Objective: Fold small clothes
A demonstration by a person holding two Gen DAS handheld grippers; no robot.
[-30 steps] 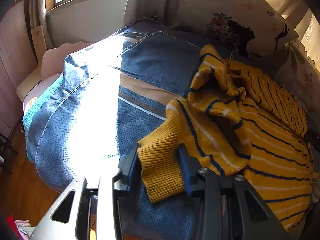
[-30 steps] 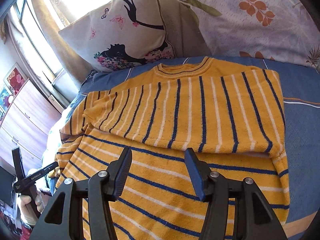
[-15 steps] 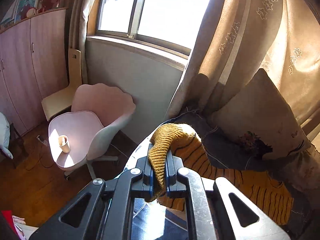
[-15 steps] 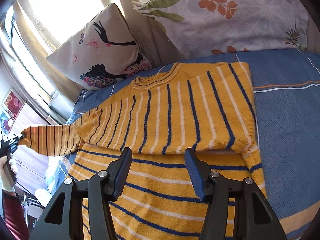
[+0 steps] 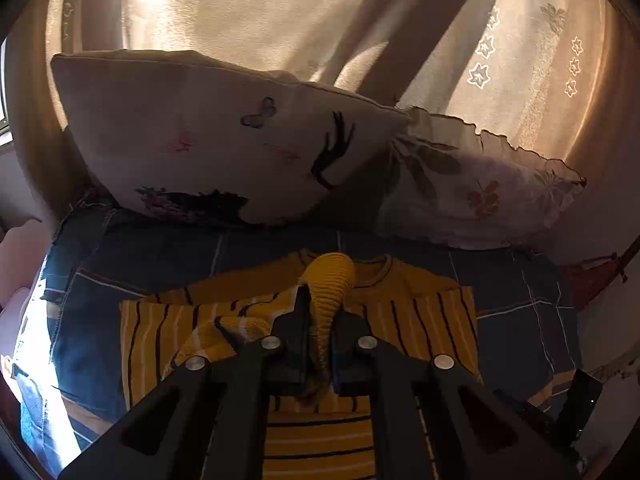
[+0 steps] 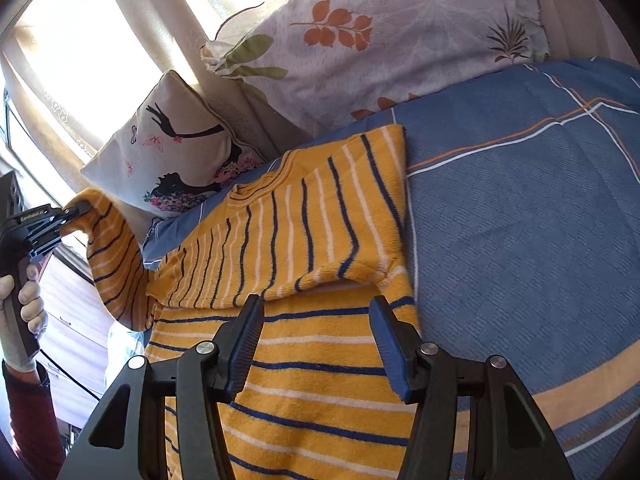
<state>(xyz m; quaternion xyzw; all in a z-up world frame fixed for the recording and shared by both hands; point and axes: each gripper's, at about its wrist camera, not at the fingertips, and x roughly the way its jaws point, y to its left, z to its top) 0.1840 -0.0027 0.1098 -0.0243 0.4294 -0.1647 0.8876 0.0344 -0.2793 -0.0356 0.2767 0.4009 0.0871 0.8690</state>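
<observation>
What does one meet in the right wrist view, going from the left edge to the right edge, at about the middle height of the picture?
Left gripper pinching the lifted sleeve → silhouette pillow → folded body of the striped sweater → bare blue bedspread.

I see the yellow knit sweater with navy and white stripes lying flat on its body, its right sleeve folded across the chest, while its left sleeve arches up off the bed by its ribbed cuff.
</observation>
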